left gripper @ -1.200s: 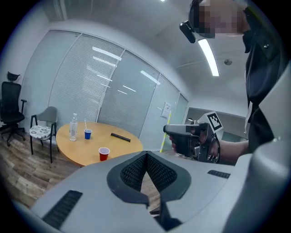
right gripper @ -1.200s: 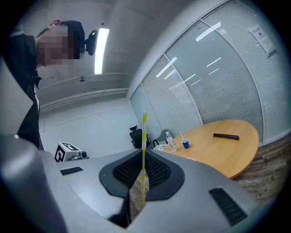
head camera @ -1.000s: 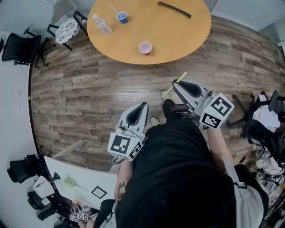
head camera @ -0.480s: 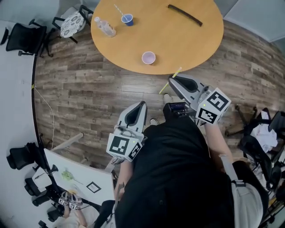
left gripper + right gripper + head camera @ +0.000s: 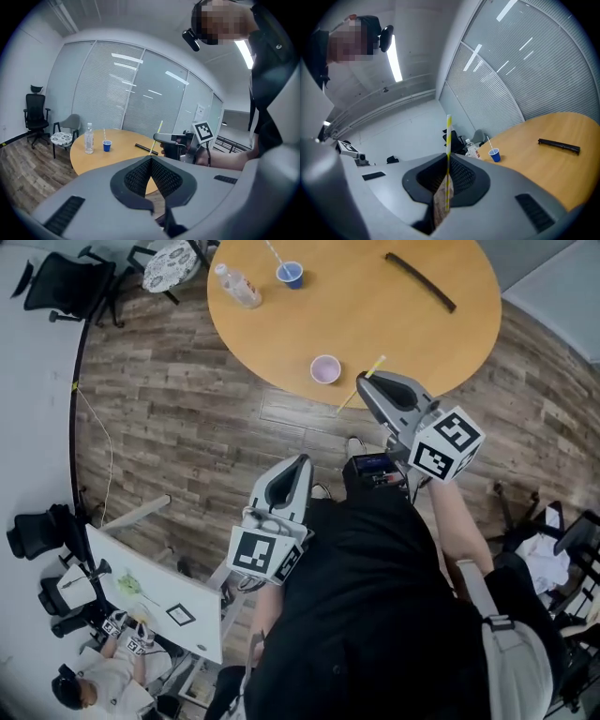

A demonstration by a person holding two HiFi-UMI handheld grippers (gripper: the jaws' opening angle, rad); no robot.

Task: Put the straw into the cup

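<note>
Plain black top (image 5: 375, 615), head-worn camera (image 5: 191, 40)

Office meeting room, round wooden table (image 5: 375, 296), office chairs (image 5: 66, 282), glass partition with blinds (image 5: 136, 89), wood-look floor (image 5: 178, 418)

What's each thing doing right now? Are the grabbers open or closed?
right gripper: shut on yellow straw
yellow straw: pinched, not in any cup
left gripper: shut, empty
pink cup: upright, no straw inside
blue cup: upright, holds white straw
bottle: upright
black bar: lying flat
</note>
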